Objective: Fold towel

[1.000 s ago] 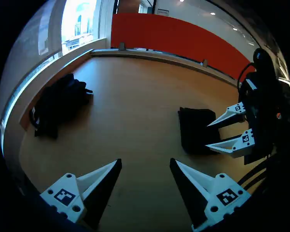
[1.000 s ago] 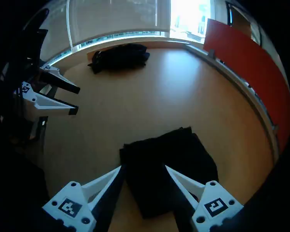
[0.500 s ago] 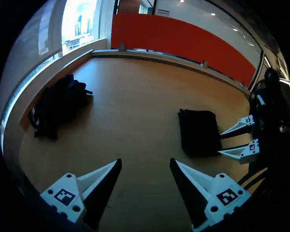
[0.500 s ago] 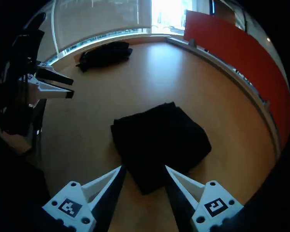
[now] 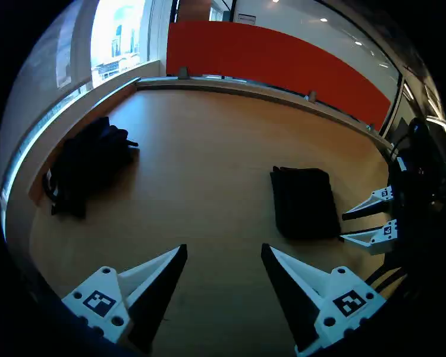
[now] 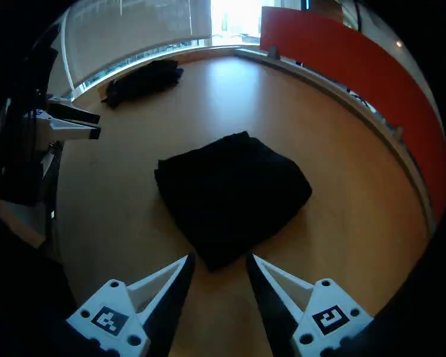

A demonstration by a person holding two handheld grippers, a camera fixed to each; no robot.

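Right gripper view looks down on a folded black cloth towel [image 6: 232, 196], a thick, roughly square bundle with rounded corners, lying flat on the smooth, light-brown wooden bench [image 6: 330, 196]. The towel sits straight ahead of the right tongs [image 6: 220, 257]. Its near corner reaches down to the gap between the two white, wedge-shaped fingers, and neither finger presses on it. The right tongs are spread moderately wide and have hold of nothing.

Left gripper view puts the same towel [image 5: 303, 202] ahead and off to the right, well apart from the left tongs [image 5: 223, 246]. These stand open wider over bare wood, also with nothing between them. From this side the towel looks like a long rectangle with faint ridges running along its length (the fabric is too dark to make out its weave). The right tongs [image 5: 343, 228] appear here at the far right, their tips just beside the towel's right edge but apart from it.

Each finger is white plastic with a dark inner face and a black-and-white square marker near its base. A lumpy black fabric bag [image 5: 86, 160] lies near the bench's left edge, below a bright window [image 5: 113, 41]. A flat red panel [image 5: 270, 56] runs along the far side.
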